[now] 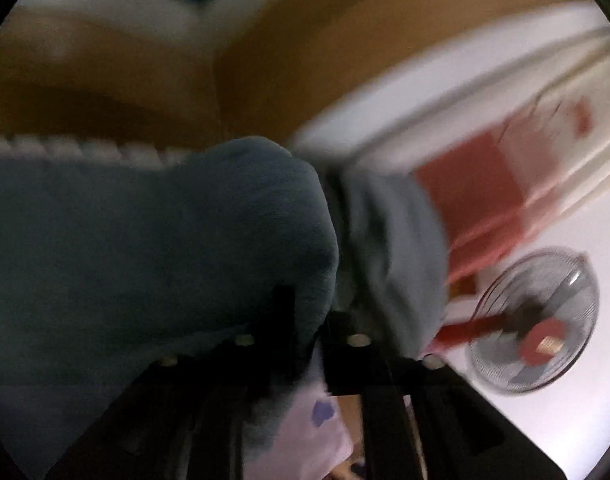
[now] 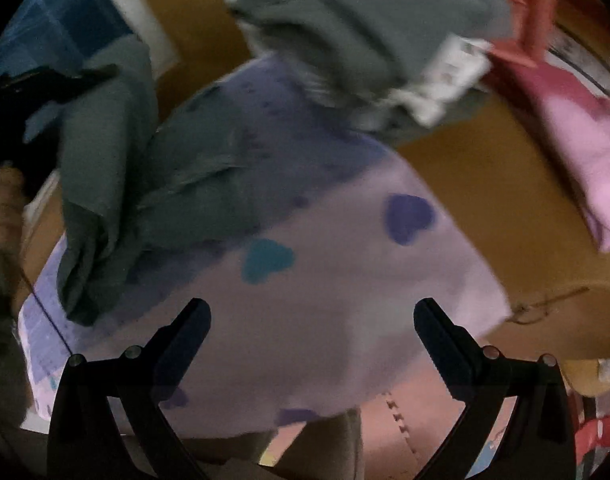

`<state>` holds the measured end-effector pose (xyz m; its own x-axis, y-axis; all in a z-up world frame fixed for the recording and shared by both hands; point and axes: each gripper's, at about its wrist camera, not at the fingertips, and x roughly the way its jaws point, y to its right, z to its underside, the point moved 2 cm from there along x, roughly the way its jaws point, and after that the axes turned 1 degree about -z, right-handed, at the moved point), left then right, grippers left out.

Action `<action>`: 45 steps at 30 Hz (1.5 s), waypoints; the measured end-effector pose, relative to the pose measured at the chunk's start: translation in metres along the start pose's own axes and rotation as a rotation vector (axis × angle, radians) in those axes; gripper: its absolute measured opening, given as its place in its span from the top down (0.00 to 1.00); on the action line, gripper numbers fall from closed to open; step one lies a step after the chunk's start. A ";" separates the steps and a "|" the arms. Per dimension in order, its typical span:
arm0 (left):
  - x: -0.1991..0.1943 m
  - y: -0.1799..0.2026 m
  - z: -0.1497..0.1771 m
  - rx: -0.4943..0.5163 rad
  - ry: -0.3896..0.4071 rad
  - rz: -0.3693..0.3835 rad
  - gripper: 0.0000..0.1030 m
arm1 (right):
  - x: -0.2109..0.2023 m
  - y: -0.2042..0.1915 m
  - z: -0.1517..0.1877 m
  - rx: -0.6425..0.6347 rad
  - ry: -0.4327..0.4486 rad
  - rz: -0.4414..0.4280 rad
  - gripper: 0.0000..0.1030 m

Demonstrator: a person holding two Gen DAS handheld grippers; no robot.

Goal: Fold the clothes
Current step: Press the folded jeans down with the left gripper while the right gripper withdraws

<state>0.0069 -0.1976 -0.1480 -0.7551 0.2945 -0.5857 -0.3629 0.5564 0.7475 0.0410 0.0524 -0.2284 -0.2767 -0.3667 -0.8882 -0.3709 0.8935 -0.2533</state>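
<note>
Grey-blue cloth (image 1: 165,248) fills the left half of my left wrist view, bunched into a thick soft fold that rises from between my left gripper (image 1: 309,320), whose black fingers sit close together with the fabric pinched between them. A paler grey part of the same garment hangs just right of the pinch. Behind it run a white scalloped edge (image 1: 77,150) and a brown surface (image 1: 305,48), all blurred. Farther right is a red and pink patch (image 1: 477,188) that I cannot identify, and at the far right a round wire-caged fan (image 1: 539,320) with a red hub stands against a white wall (image 1: 565,392).

On my right wrist view, the far left edge shows a dark shape and part of a hand (image 2: 3,200), too blurred to read well. Next to it the grey-blue cloth lies crumpled in long folds on a pale lilac sheet (image 2: 345,320) printed with a teal heart (image 2: 267,260) and purple hearts (image 2: 409,216). My right gripper (image 2: 313,320) hovers over the bare lilac area, its two black fingers spread wide apart with nothing between them. Beyond, another grey-blue heap (image 2: 365,24) with a white label (image 2: 453,72) rests on the brown tabletop (image 2: 485,200). At the far right lies pink and red fabric (image 2: 585,140).
</note>
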 end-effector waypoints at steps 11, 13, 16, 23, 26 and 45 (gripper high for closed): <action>-0.164 -0.064 -0.033 -0.007 0.074 0.091 0.39 | -0.007 -0.086 -0.051 -0.254 0.151 -0.119 0.00; -0.186 -0.095 -0.034 -0.002 0.118 -0.065 0.39 | -0.005 -0.132 -0.065 -0.323 0.204 -0.192 0.00; -0.175 -0.125 -0.020 0.021 0.082 -0.149 0.40 | 0.018 -0.181 -0.081 -0.375 0.212 -0.256 0.00; -0.114 -0.154 -0.009 0.164 0.096 -0.422 0.63 | 0.068 -0.203 -0.080 -0.483 0.146 -0.301 0.09; -0.119 -0.187 -0.030 0.066 0.122 -0.384 0.96 | 0.087 -0.133 -0.068 -0.451 0.069 -0.033 0.68; -0.168 -0.201 0.073 -0.141 0.061 -0.391 0.54 | 0.109 -0.279 -0.103 -1.054 0.020 -0.224 0.53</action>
<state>0.2463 -0.3022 -0.2233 -0.5747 0.0333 -0.8177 -0.6969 0.5040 0.5103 0.0232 -0.2636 -0.2155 -0.1187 -0.5073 -0.8536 -0.9891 0.1359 0.0568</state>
